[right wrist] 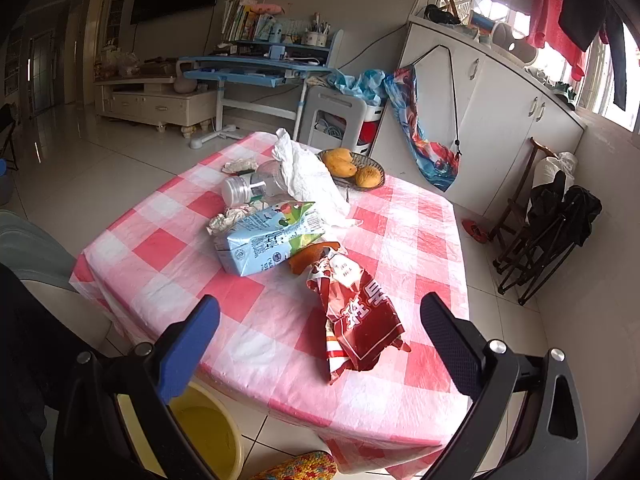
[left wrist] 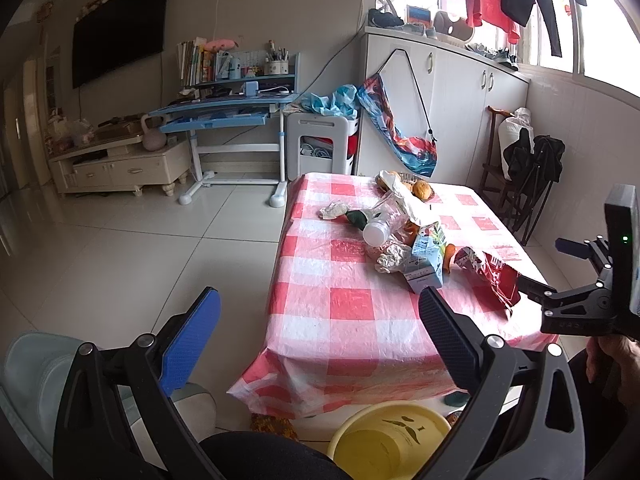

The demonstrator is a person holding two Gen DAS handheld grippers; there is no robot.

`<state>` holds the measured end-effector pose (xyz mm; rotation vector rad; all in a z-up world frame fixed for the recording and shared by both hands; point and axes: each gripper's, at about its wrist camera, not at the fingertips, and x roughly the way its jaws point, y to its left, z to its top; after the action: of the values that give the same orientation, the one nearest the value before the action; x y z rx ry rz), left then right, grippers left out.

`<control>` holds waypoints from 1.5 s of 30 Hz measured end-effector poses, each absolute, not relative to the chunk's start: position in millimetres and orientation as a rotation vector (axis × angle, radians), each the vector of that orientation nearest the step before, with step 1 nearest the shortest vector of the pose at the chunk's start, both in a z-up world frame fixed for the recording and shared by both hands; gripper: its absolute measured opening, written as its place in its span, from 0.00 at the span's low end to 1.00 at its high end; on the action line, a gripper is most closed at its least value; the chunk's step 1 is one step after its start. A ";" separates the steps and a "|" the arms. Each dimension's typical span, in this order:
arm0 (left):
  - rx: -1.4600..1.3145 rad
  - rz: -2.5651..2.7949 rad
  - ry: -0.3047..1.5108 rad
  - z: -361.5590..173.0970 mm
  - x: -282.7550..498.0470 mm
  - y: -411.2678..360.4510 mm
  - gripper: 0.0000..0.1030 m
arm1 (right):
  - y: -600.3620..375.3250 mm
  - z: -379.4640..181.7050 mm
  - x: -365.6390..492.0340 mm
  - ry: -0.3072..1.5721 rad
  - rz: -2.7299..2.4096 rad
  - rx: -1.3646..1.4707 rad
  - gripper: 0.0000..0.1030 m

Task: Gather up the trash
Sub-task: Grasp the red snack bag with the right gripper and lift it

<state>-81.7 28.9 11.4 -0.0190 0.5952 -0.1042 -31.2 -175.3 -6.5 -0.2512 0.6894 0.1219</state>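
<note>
Trash lies on a table with a red-and-white checked cloth (right wrist: pixel 416 240): a red snack bag (right wrist: pixel 360 320), a light blue drink carton (right wrist: pixel 272 240), a clear plastic bottle (right wrist: pixel 248 190), crumpled tissue (right wrist: pixel 224 220), a white wrapper (right wrist: pixel 308 180) and orange peel (right wrist: pixel 304 258). My right gripper (right wrist: pixel 320 303) is open above the table's near edge, with the red bag lying between its fingers in view. My left gripper (left wrist: pixel 320 294) is open and empty, held off the table's near corner, above a yellow bucket (left wrist: pixel 394 436). In the left wrist view the red bag (left wrist: pixel 492 276) lies at the right gripper (left wrist: pixel 532 286) tip.
A basket of mangoes (right wrist: pixel 352 168) sits at the table's far side. The yellow bucket (right wrist: pixel 212 436) stands on the floor by the near edge. White cabinets (right wrist: pixel 500 120), a folded chair (right wrist: pixel 552 232), a blue desk (right wrist: pixel 256 68) and a grey stool (right wrist: pixel 336 116) ring the tiled floor.
</note>
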 end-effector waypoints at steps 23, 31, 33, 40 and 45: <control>-0.045 -0.106 0.890 -67.3 207.7 19.6 0.93 | -224.9 -86.1 88.0 1.043 0.217 -0.144 0.69; 0.001 -0.114 0.917 -93.6 277.5 -5.5 0.93 | -229.6 -93.7 98.3 1.067 0.237 -0.122 0.52; 0.018 -0.116 0.933 -101.7 288.7 -11.6 0.93 | -234.8 -93.7 102.0 1.065 0.237 -0.102 0.49; 0.043 -0.105 0.960 -121.4 306.0 -23.0 0.55 | -238.3 -91.8 100.6 1.054 0.253 -0.080 0.41; -0.039 -0.130 0.970 -113.8 304.9 -9.2 0.20 | -244.8 -89.9 103.5 1.045 0.275 -0.015 0.37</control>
<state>304.9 -9.2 -113.8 -0.0390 0.9701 -0.1303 103.5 -244.8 -89.9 -0.0154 1.0447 0.2747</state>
